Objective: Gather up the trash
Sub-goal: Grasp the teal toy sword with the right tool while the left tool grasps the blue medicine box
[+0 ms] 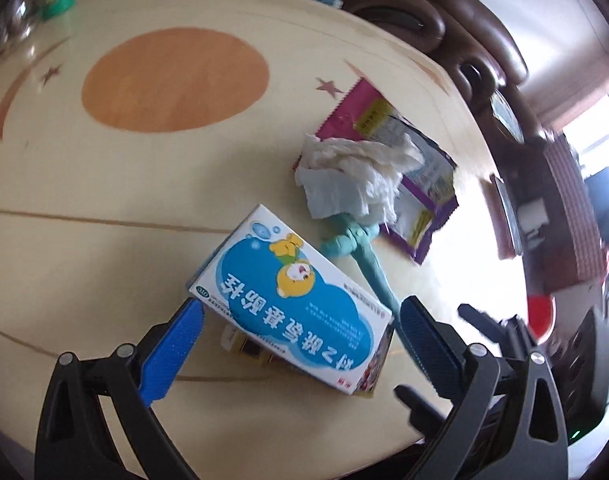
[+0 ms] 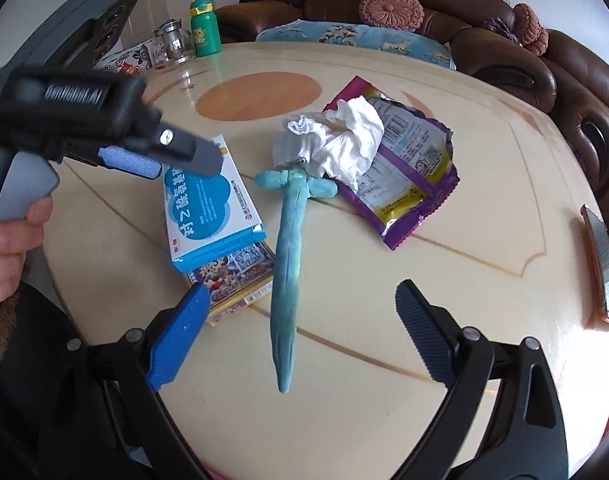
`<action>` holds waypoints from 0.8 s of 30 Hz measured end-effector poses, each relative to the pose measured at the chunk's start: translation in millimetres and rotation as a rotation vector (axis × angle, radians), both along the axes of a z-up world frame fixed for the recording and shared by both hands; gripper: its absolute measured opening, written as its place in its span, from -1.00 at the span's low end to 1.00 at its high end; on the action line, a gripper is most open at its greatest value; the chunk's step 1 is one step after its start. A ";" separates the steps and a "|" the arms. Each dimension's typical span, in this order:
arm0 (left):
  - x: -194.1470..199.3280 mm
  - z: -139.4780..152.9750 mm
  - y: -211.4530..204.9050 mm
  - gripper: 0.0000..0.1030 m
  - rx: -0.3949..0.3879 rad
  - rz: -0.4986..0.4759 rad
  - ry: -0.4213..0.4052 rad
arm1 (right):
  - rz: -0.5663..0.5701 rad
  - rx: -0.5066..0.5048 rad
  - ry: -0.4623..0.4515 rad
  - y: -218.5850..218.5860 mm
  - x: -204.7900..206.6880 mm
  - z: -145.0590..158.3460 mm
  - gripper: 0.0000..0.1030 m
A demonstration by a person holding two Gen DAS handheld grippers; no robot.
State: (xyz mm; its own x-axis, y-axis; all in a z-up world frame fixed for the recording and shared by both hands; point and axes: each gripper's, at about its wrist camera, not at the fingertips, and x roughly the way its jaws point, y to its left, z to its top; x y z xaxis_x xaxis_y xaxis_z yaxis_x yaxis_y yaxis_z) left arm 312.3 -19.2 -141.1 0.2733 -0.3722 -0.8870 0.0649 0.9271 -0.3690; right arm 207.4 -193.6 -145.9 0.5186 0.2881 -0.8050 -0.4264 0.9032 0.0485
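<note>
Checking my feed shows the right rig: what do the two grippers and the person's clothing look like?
Both grippers, left and right, have black angular arms with round silver pivot screws and ribbed pads, one bright blue, one dark navy. Seen from the right wrist camera, the left unit has a black body with a coiled metal spring and a grey handle. A dark sleeve with a fuzzy brown cuff shows.

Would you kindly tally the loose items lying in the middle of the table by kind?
Boxes: 2, a blue-and-white box on a colourful box
Purple wrapper: 1
Crumpled tissue: 1
Teal toy sword: 1
Total: 5
</note>
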 end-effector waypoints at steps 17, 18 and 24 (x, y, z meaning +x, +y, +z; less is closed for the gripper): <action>28.7 -30.4 -3.1 0.86 0.056 0.130 0.212 | 0.002 -0.023 0.048 -5.7 12.6 -18.9 0.34; 29.5 -30.9 -3.7 0.86 0.062 0.129 0.215 | 0.006 -0.026 0.051 -5.1 12.8 -20.4 0.33; 37.0 -31.9 -4.2 0.80 0.066 0.132 0.239 | 0.009 -0.041 0.057 -2.6 11.4 -27.3 -0.03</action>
